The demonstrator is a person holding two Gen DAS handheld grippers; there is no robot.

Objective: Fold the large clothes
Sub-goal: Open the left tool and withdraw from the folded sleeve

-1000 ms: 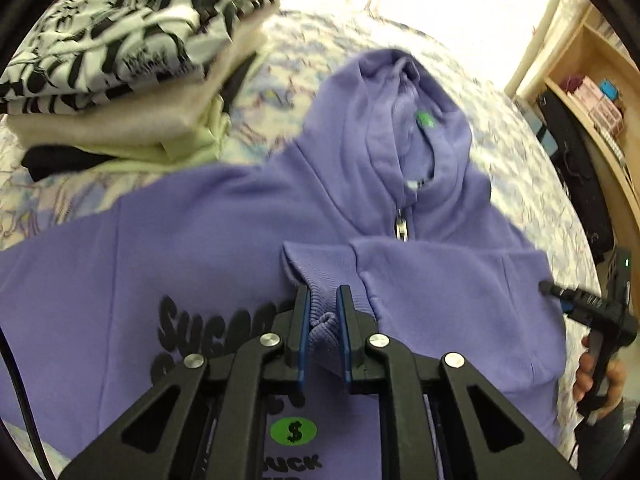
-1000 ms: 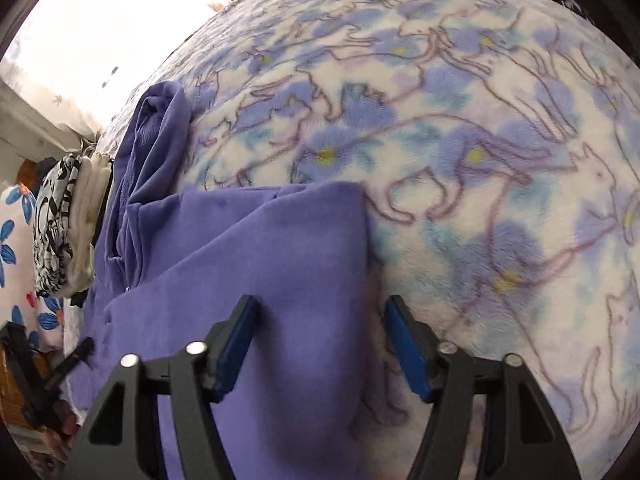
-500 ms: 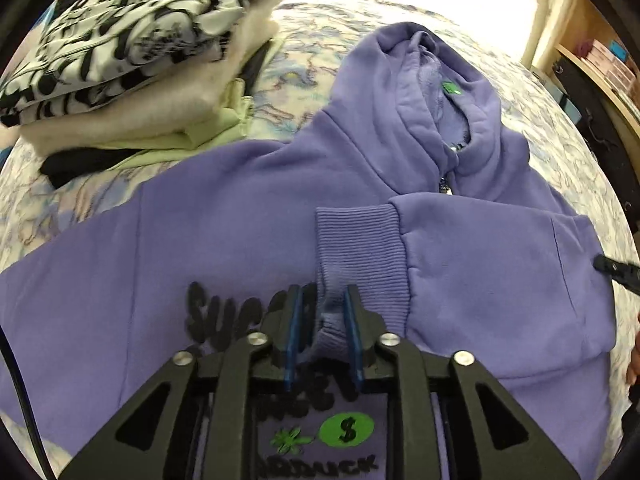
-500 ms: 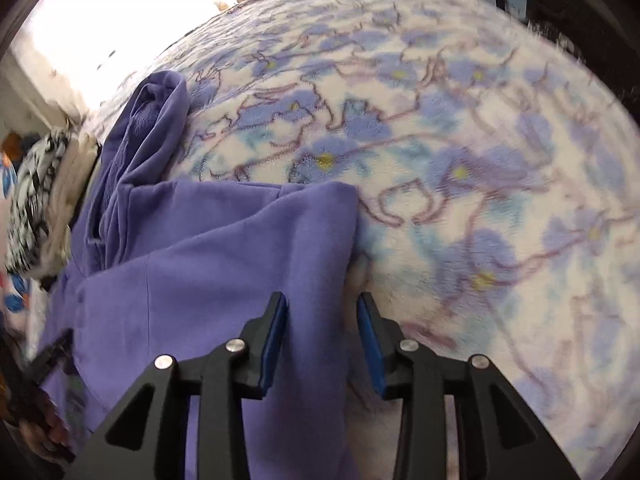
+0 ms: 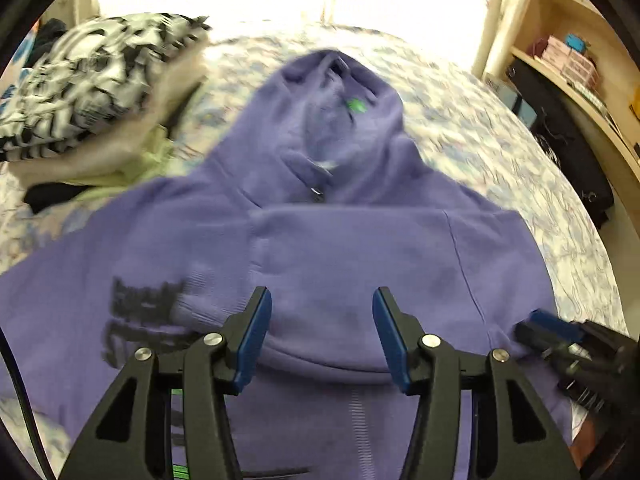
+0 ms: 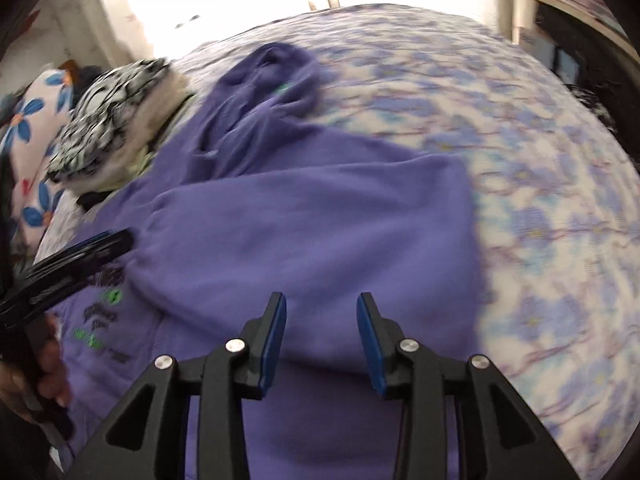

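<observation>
hovering spread over the purple hoodie (image 5: pixel 360 248) on the bed (image 5: pixel 520 152), left gripper (image 5: pixel 322 336) jaws just opening, empty, leaving the sleeve folded; right gripper (image 6: pixel 322 344) is gaping, holding nothing.

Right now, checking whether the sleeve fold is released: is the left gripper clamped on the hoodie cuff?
No: the left gripper jaws stand apart above the purple hoodie, pinching nothing.
</observation>
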